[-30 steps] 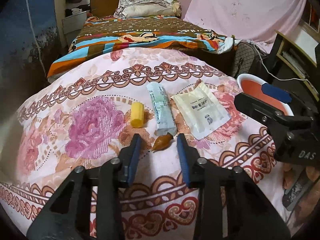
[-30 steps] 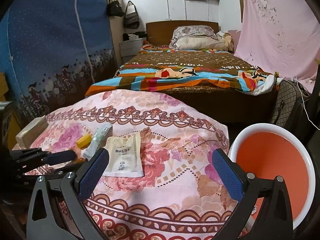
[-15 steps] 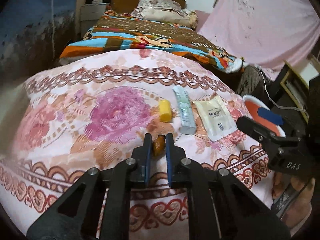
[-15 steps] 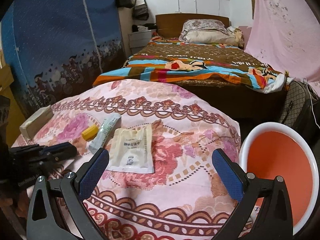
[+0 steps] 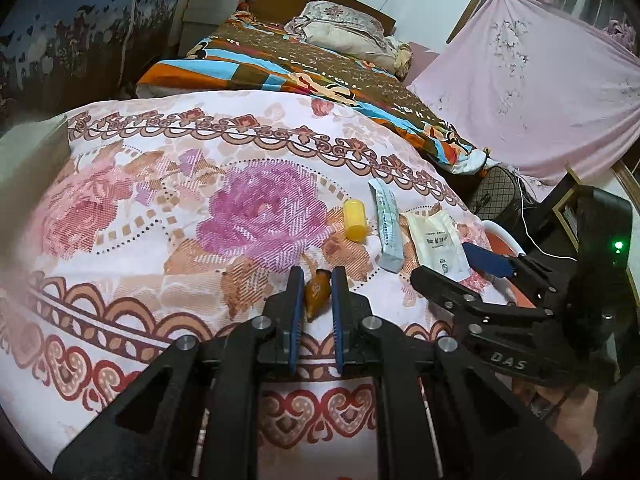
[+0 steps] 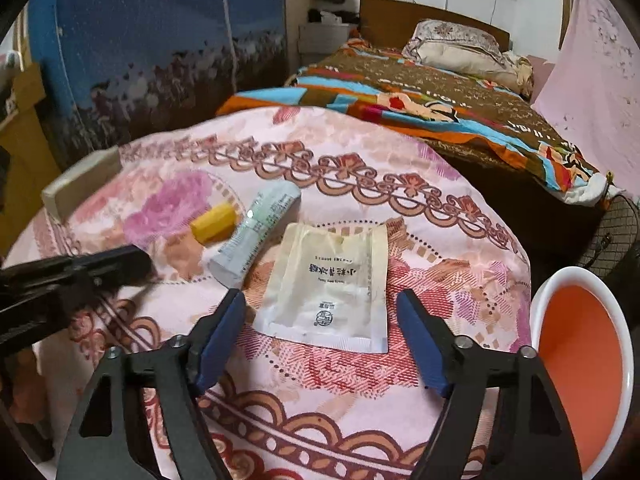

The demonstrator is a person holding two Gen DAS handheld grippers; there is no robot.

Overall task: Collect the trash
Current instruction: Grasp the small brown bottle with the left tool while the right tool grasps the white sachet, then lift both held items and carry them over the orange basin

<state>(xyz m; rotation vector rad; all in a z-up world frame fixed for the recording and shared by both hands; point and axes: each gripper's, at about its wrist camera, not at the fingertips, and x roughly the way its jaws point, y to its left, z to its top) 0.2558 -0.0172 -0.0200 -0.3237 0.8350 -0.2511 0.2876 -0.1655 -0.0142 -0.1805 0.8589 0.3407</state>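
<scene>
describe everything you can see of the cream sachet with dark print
The flat, rectangular cream sachet with dark print looks like sealed paper or matte film, slightly wrinkled, with a small round mark near its lower edge. It lies flat on the pink floral cloth, beside the pale green tube, between the closing jaws of the right gripper, untouched.

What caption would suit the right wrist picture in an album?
Right gripper closing around a cream sachet on the floral cloth, orange bin waiting alongside.
</scene>
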